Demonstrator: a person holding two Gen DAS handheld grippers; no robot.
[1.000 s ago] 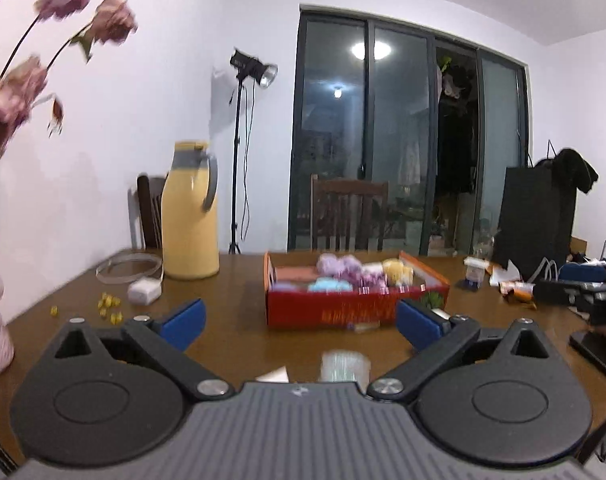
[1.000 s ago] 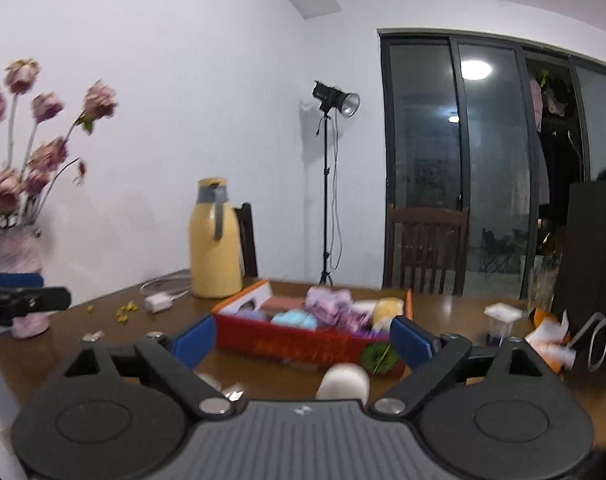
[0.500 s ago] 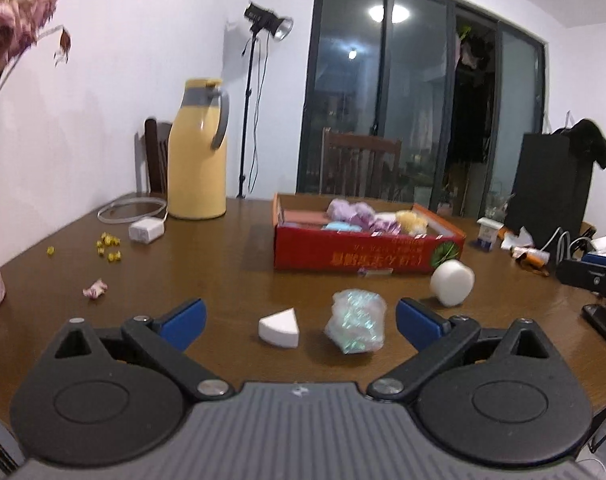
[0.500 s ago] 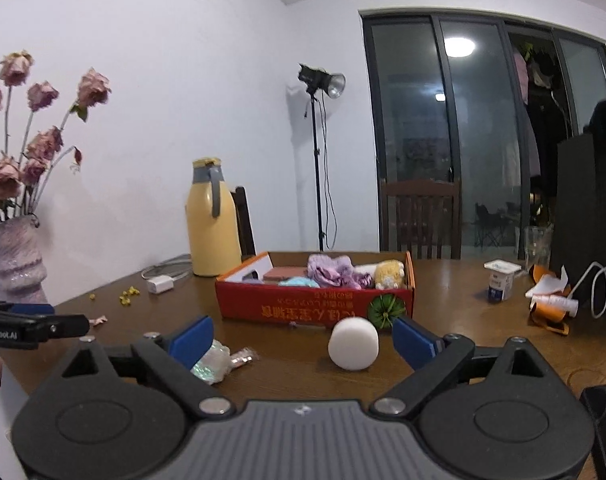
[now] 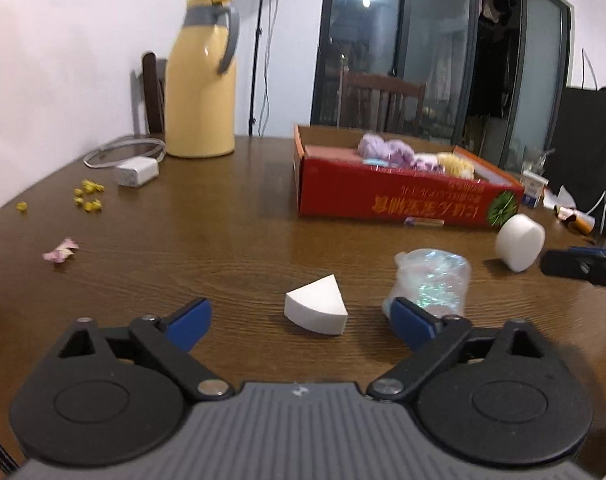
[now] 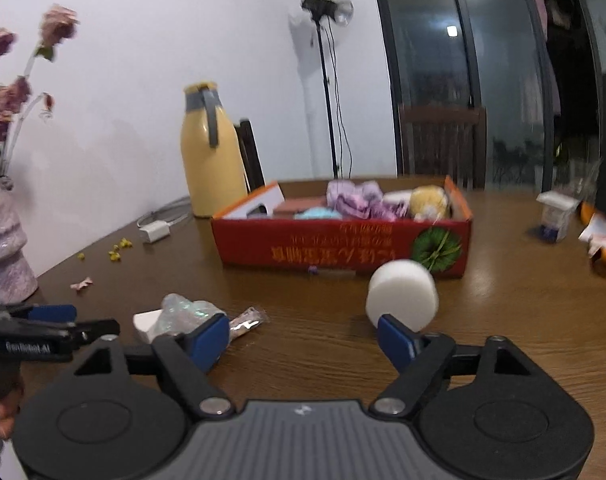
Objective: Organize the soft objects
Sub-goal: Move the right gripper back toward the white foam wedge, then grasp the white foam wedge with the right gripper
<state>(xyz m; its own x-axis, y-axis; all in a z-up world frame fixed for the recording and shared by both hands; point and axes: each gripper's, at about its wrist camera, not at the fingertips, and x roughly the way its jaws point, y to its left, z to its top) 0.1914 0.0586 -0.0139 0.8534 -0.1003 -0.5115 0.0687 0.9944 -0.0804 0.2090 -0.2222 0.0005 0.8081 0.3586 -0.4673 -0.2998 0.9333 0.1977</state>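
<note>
Sponges lie loose on the counter (image 5: 223,240) before the red box (image 5: 399,200); the white wedge sponge (image 5: 317,310) sits just ahead of our left hand-held gripper (image 5: 299,318), between its spread, closing jaws, untouched, point turned away from us; the round white sponge (image 6: 401,294) lies beyond our right hand-held gripper (image 6: 303,340), toward its right finger, jaws likewise spread and closing on nothing. We judge each hand nearest its own sponge; only the right view shows a foil wrapper (image 6: 249,320) beside the crinkled plastic bundle (image 6: 183,314).
</note>
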